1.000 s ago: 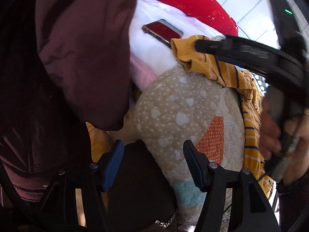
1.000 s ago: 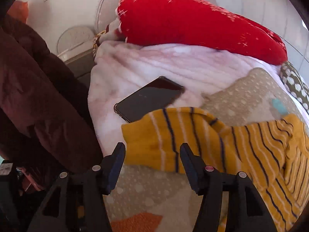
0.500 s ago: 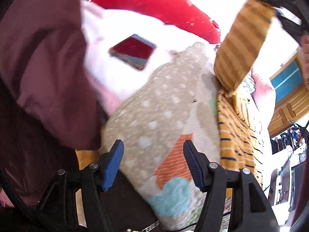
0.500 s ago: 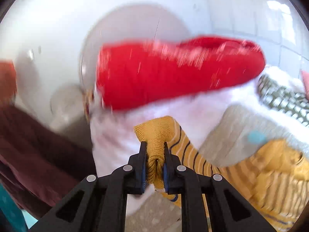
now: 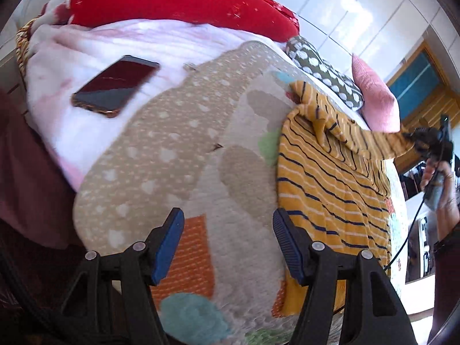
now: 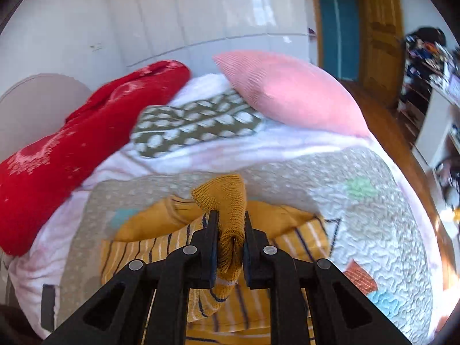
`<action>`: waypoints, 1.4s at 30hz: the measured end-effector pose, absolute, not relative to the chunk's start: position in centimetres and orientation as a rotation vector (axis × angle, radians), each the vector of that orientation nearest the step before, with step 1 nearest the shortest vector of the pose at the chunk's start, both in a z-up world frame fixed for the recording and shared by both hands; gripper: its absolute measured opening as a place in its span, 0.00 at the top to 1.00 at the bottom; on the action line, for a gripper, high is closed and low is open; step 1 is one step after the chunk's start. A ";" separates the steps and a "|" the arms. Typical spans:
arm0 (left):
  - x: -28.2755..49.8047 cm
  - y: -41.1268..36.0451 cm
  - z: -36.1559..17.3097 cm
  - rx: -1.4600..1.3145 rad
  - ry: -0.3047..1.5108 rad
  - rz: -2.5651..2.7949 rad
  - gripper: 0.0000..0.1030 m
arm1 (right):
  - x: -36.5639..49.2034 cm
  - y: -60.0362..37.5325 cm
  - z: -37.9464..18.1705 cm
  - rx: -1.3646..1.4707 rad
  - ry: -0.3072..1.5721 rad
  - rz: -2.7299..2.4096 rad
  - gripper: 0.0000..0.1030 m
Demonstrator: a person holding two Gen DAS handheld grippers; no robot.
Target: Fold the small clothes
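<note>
A small mustard-yellow sweater with navy and white stripes (image 5: 330,184) lies on a patterned quilt (image 5: 184,155) on the bed. My right gripper (image 6: 230,230) is shut on the sweater's ribbed sleeve cuff (image 6: 227,201) and holds the sleeve stretched across the sweater's body. It shows in the left wrist view (image 5: 425,141) at the far right, pulling the sleeve taut. My left gripper (image 5: 227,241) is open and empty, low over the quilt just left of the sweater's hem.
A phone (image 5: 115,86) lies on a white-pink blanket (image 5: 72,54) at the left. A red pillow (image 5: 172,0), a green dotted cushion (image 6: 195,123) and a pink pillow (image 6: 287,89) sit at the back. A maroon garment (image 5: 26,189) hangs at left.
My right gripper closed on the sleeve cuff, lifted it and carried it to the right across the sweater. The left gripper stayed open and swung to face the quilt and sweater.
</note>
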State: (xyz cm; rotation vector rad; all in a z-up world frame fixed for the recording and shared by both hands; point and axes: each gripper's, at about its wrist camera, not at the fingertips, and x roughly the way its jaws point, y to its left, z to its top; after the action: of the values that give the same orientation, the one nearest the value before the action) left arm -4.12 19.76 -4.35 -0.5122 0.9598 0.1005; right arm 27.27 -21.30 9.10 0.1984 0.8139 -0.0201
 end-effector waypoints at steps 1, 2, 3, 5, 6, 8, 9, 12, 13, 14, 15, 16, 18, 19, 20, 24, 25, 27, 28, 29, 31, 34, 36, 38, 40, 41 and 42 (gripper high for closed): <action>-3.7 19.2 -4.6 -0.506 0.967 0.091 0.39 | 27.8 -23.3 7.4 0.239 0.840 -0.047 0.87; -3.1 18.5 -4.8 -0.502 0.977 0.079 0.39 | 28.2 -25.3 5.8 0.282 0.866 -0.063 0.87; -2.6 18.0 -5.1 -0.501 0.987 0.070 0.39 | 28.5 -26.8 4.2 0.326 0.891 -0.073 0.87; -1.4 16.9 -5.7 -0.509 1.005 0.049 0.39 | 28.9 -29.3 1.3 0.412 0.935 -0.059 0.85; -0.9 16.4 -5.9 -0.515 1.011 0.041 0.39 | 29.0 -30.1 -0.1 0.439 0.964 -0.051 0.84; -0.1 15.7 -6.4 -0.518 1.028 0.034 0.39 | 28.9 -31.1 -2.0 0.442 1.004 -0.086 0.75; 0.2 15.4 -6.7 -0.517 1.038 0.029 0.39 | 28.5 -31.6 -2.4 0.441 0.997 -0.102 0.71; 0.3 14.6 -7.4 -0.500 1.063 0.004 0.38 | 26.2 -33.7 -1.9 0.450 0.947 -0.113 0.47; 0.3 14.3 -7.5 -0.483 1.066 0.003 0.38 | 25.1 -34.3 -1.5 0.444 0.936 -0.110 0.46; 0.1 14.0 -7.5 -0.466 1.064 0.001 0.37 | 23.9 -34.9 -1.4 0.437 0.938 -0.099 0.46; -0.1 13.8 -7.6 -0.453 1.060 -0.007 0.35 | 22.4 -35.4 -1.3 0.432 0.948 -0.080 0.46; -0.3 13.6 -7.6 -0.445 1.057 -0.017 0.34 | 20.7 -35.8 -1.3 0.426 0.961 -0.056 0.46; -0.6 13.1 -7.7 -0.441 1.058 -0.057 0.32 | 16.8 -36.3 -1.8 0.431 0.984 -0.006 0.46; -0.9 12.8 -7.8 -0.436 1.060 -0.080 0.32 | 14.6 -36.4 -2.2 0.446 0.999 0.028 0.46; -1.1 12.5 -7.8 -0.430 1.059 -0.094 0.31 | 12.5 -36.5 -2.8 0.466 1.016 0.064 0.46; -2.6 10.9 -8.0 -0.437 1.076 -0.180 0.31 | 4.3 -35.9 -4.5 0.522 1.059 0.162 0.46; -3.0 10.6 -8.1 -0.453 1.080 -0.201 0.31 | 2.6 -35.7 -4.7 0.530 1.054 0.180 0.45; -3.5 9.9 -8.4 -0.491 1.089 -0.236 0.30 | -0.1 -35.0 -4.8 0.533 1.038 0.210 0.43; -3.7 9.6 -8.5 -0.504 1.087 -0.241 0.29 | -1.2 -34.5 -4.7 0.527 1.027 0.223 0.43; -3.6 9.3 -8.5 -0.521 1.082 -0.243 0.29 | -2.0 -34.0 -4.7 0.521 1.018 0.235 0.41; -2.9 8.6 -8.6 -0.540 1.089 -0.245 0.29 | -3.1 -32.9 -4.8 0.513 1.005 0.262 0.38; -1.5 7.9 -8.9 -0.482 1.131 -0.131 0.68 | -3.6 -31.5 -5.4 0.492 0.980 0.247 0.34; -1.3 7.8 -8.4 -0.450 1.132 -0.109 0.87 | -3.6 -30.1 -5.4 0.435 0.946 0.210 0.33; -1.8 7.9 -7.6 -0.443 1.122 -0.092 0.89 | -3.5 -28.7 -5.3 0.368 0.933 0.185 0.51; -2.8 8.0 -6.6 -0.424 1.103 -0.072 0.89 | -3.1 -28.2 -5.4 0.402 0.960 0.258 0.90; -3.2 8.0 -6.3 -0.423 1.097 -0.067 0.90 | -2.9 -28.5 -5.5 0.456 0.972 0.286 0.90; -3.7 8.1 -6.0 -0.423 1.094 -0.064 0.90 | -2.9 -28.8 -5.4 0.489 0.972 0.295 0.91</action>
State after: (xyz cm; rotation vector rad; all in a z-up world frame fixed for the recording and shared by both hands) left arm -3.73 8.09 -6.01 -0.4226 1.0937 -0.0639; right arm -2.95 -28.79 -5.36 0.4891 0.9721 0.2946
